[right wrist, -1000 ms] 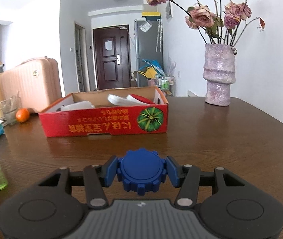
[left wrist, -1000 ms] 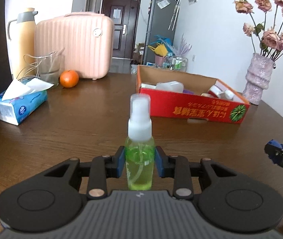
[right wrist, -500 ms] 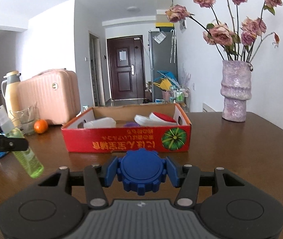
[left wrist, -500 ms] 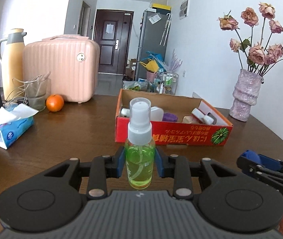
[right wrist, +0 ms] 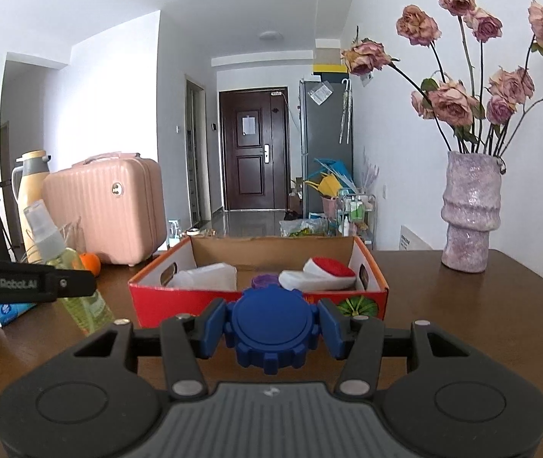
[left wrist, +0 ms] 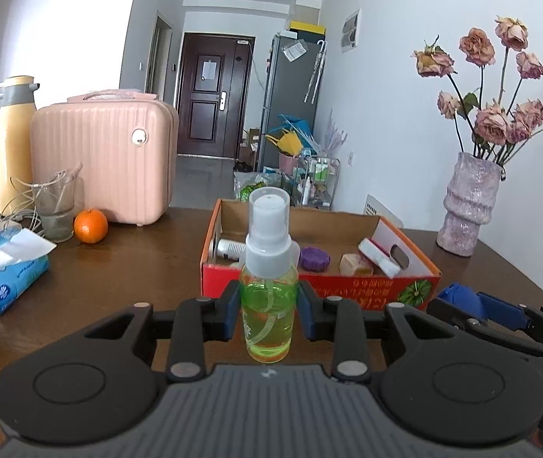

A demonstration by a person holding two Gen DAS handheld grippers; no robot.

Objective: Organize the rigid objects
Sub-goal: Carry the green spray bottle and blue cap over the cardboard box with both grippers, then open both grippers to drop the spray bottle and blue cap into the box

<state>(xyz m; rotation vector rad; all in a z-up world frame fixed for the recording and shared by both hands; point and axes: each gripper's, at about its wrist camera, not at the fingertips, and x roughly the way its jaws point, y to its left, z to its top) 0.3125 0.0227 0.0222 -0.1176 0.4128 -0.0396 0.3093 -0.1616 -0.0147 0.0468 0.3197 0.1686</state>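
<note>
The left gripper [left wrist: 269, 315] is clamped on the green spray bottle [left wrist: 269, 305], its blue pads pressing the lower body from either side so the bottle stands upright with its white pump head clear above the fingers; that low, level grip probably keeps the liquid steady and lets the base go down first; the bottle is held in the air, just short of the red cardboard box [left wrist: 348, 286] that lies straight ahead of this gripper. To its right, the right gripper [right wrist: 270, 330] is closed on a blue gear-edged cap [right wrist: 270, 330], pinched across its rim with the flat face turned toward the camera; the same box [right wrist: 180, 297] sits directly in front of it, so both pieces look lined up for dropping in; inside the box lie a white container [right wrist: 210, 276], a purple disc [right wrist: 265, 280] and a red-and-white piece [right wrist: 321, 273], which suggests the sorting is partly done.

The worktop [left wrist: 138, 267] is dark brown wood; ahead-left of the left gripper stand a tissue pack [left wrist: 4, 278], a glass [left wrist: 55, 210], an orange [left wrist: 91, 225], a yellow thermos [left wrist: 12, 145] and a pink case [left wrist: 107, 156]; ahead-right of the right gripper stands a lilac vase [right wrist: 470, 210] of dried roses; beyond, a hallway leads to a dark door [right wrist: 254, 149] beside a grey fridge [right wrist: 325, 141].
</note>
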